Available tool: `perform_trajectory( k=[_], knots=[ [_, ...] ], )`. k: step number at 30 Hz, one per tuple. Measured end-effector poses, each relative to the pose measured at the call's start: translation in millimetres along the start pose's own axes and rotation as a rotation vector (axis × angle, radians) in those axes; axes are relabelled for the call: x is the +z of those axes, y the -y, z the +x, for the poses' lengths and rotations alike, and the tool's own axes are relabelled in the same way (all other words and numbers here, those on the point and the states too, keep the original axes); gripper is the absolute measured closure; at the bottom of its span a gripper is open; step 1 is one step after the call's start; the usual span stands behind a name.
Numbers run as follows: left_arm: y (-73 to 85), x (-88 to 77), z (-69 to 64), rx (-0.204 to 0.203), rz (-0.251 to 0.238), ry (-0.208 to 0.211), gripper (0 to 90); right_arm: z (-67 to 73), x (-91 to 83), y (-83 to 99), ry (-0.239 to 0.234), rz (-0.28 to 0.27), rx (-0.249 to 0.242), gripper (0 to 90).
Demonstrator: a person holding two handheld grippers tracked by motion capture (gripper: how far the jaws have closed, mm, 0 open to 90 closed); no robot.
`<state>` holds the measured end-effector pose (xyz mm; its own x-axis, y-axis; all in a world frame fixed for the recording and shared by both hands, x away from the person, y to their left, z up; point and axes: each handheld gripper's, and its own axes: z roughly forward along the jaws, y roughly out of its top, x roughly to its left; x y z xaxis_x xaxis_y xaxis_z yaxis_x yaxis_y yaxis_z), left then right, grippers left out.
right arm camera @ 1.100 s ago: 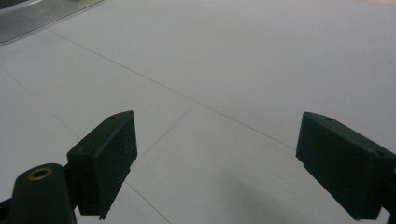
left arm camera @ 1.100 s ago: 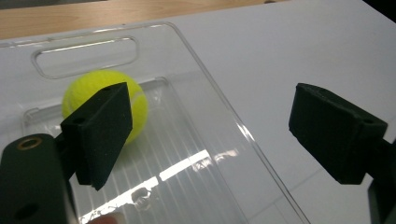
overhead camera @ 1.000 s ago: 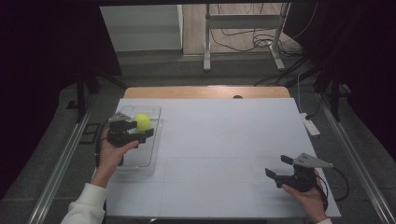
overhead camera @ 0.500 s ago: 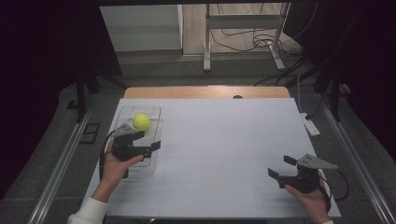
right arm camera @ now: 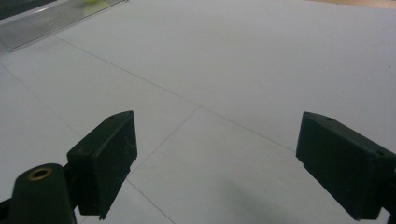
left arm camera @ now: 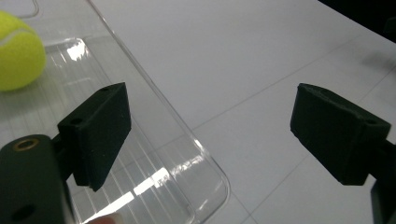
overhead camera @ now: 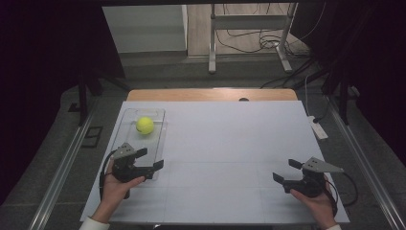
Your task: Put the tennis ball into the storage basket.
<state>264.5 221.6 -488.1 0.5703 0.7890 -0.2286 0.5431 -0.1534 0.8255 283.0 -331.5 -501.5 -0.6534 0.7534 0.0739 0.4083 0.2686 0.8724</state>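
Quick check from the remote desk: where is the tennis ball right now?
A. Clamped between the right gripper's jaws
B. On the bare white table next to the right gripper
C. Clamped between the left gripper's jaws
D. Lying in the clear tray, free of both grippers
D: the tennis ball lies in the clear tray beyond the left gripper, whose jaws stand apart with nothing between them; the right gripper is open over the table.
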Motion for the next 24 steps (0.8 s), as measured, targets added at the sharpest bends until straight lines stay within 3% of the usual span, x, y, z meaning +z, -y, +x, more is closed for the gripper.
perform_trajectory(
  k=[15,24],
  knots=[
    [10.1,-4.8,-8.9,0.033,-0.011,0.014,13.4,3.2,3.3,-0.2,-0.015,0.014,-0.024,13.1],
    [11.0,-6.2,-8.3,0.031,-0.015,0.009,13.4,1.8,3.8,0.2,-0.014,0.016,-0.019,13.0]
  ],
)
